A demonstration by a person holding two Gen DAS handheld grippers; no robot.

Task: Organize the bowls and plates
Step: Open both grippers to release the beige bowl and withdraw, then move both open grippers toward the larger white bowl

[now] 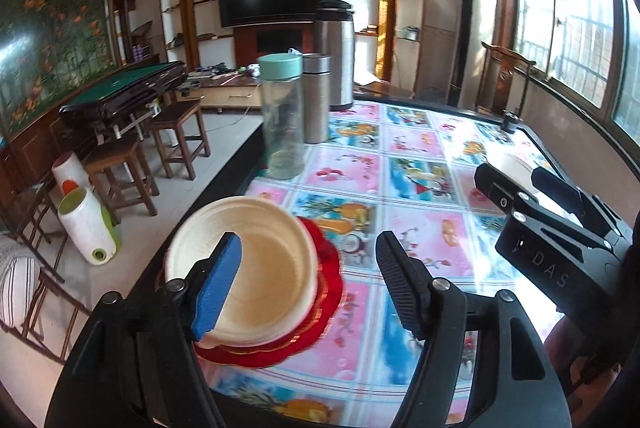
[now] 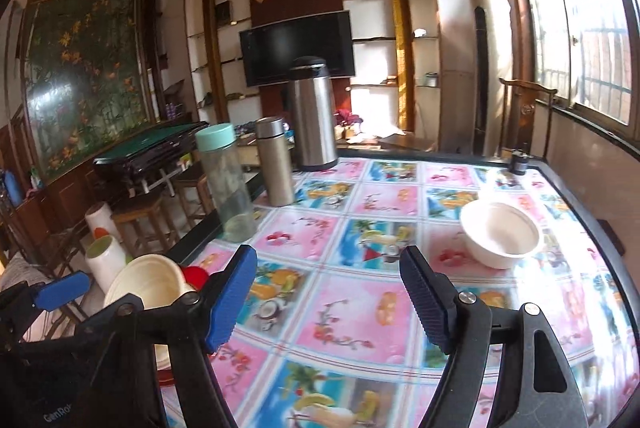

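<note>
A stack of white bowls [image 1: 264, 264] rests on a red scalloped plate [image 1: 324, 312] near the table's left edge. My left gripper [image 1: 310, 284] is open just above it. Its blue left pad [image 1: 218, 288] overlaps the near rim of the top bowl, and its black right finger [image 1: 400, 292] hangs over the tablecloth. In the right wrist view the same stack [image 2: 144, 284] and red plate [image 2: 195, 275] lie at lower left. A single white bowl [image 2: 500, 232] sits at the far right of the table. My right gripper [image 2: 330, 296] is open over the cloth, holding nothing.
A clear bottle with a teal lid [image 2: 224, 180], a steel flask [image 2: 276, 160] and a tall steel pump pot [image 2: 312, 112] stand along the table's far left. A small black object [image 2: 519, 161] sits at the far corner. Wooden stools [image 1: 176, 136] stand beside the table.
</note>
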